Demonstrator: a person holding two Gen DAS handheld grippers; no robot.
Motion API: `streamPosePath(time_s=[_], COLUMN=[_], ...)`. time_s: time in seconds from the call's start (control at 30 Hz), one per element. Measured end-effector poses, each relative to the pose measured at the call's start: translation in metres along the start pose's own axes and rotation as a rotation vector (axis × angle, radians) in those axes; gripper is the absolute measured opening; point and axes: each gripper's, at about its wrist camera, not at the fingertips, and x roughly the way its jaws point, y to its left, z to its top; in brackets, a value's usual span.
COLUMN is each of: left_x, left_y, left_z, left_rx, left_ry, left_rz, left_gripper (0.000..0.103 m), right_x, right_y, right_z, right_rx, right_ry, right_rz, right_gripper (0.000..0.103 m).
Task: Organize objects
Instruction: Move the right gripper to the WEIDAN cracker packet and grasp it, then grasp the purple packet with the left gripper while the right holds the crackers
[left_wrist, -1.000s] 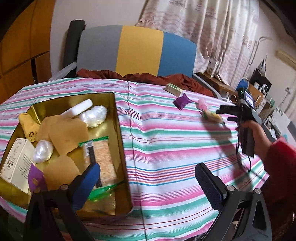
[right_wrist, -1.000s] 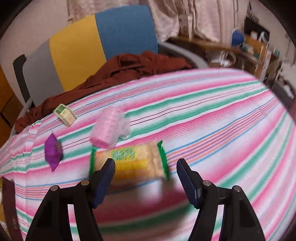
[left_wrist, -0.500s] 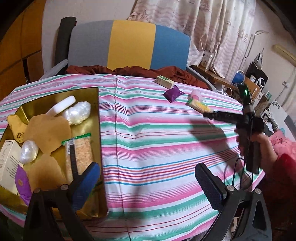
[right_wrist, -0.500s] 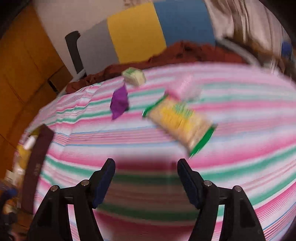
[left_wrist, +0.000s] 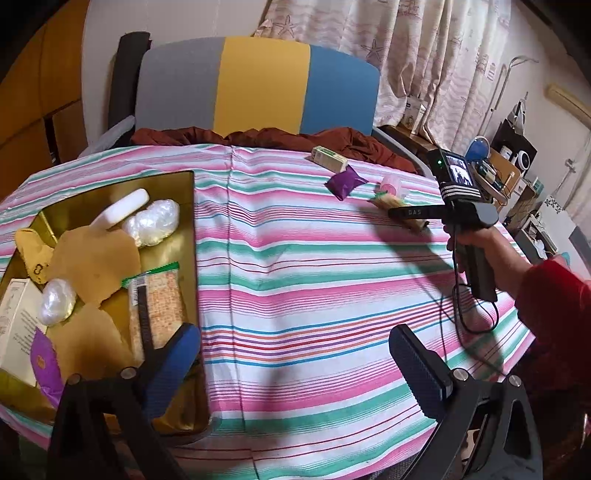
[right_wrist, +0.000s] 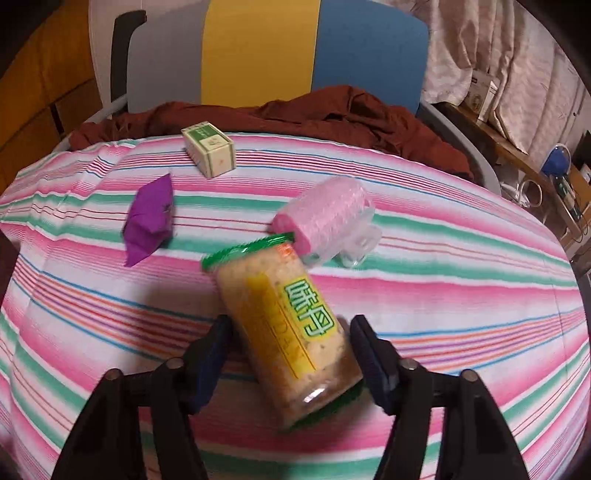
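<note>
A cracker packet with green ends lies on the striped tablecloth between the open jaws of my right gripper; the fingers stand either side of it, with a small gap on each side. Behind it lie a pink wrapped roll, a purple sachet and a small green-and-white box. My left gripper is open and empty, low over the near table edge. A gold tin at the left holds a second cracker packet, white wrapped sweets and brown papers. The right gripper also shows in the left wrist view.
A chair with grey, yellow and blue panels stands behind the table, a dark red cloth draped at its seat. Shelves and clutter fill the right side of the room. A cable hangs from the right gripper over the cloth.
My right gripper has swung round and come down so the cracker packet now lies between its jaws. My left gripper drifted slightly; the tin sits a little further left in view.
</note>
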Motion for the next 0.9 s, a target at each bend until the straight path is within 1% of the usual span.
streamPosePath(time_s=[0.07,0.2,0.3,0.37,0.47,0.53,0.67,0.8,0.9], left_x=[0.004,0.012,0.02,0.027,0.041,0.053,0.089,0.14,0.177], left_y=[-0.004,-0.012,-0.02,-0.024,-0.031,-0.035,-0.047,-0.063,-0.071], left_z=[0.003,0.013,0.027,0.036,0.05,0.062,0.093,0.124,0.141], left_rx=[0.008,0.019,0.027,0.034,0.046,0.052,0.062,0.101,0.116], left_ry=[0.011,0.021,0.022,0.025,0.034,0.034,0.052,0.101,0.13], left_rz=[-0.003,-0.025,-0.033,-0.042,-0.036,-0.029,-0.028,0.031,0.039], left_gripper=[0.103,0.103,0.103,0.103,0.103,0.103,0.103,0.103,0.103], right_x=[-0.003,-0.009,-0.015,-0.019,-0.025,-0.026,-0.027,-0.025,-0.025], right_y=[0.001,0.001,0.004,0.005,0.006,0.005,-0.001,-0.008,-0.012], right_z=[-0.006,-0.015,-0.026,-0.033,-0.042,-0.044,-0.046,-0.05,-0.052], right_rx=[0.02,0.096,0.172,0.218,0.279,0.297,0.328,0.361,0.379], right_ry=[-0.013,-0.039,-0.07,-0.091,-0.118,-0.13,-0.143,-0.149,-0.159], right_rz=[0.02,0.07,0.076,0.069,0.018,-0.008,-0.073,-0.081,-0.068], right_gripper=[0.053,0.052,0.052,0.051,0.051,0.051,0.05,0.05,0.049])
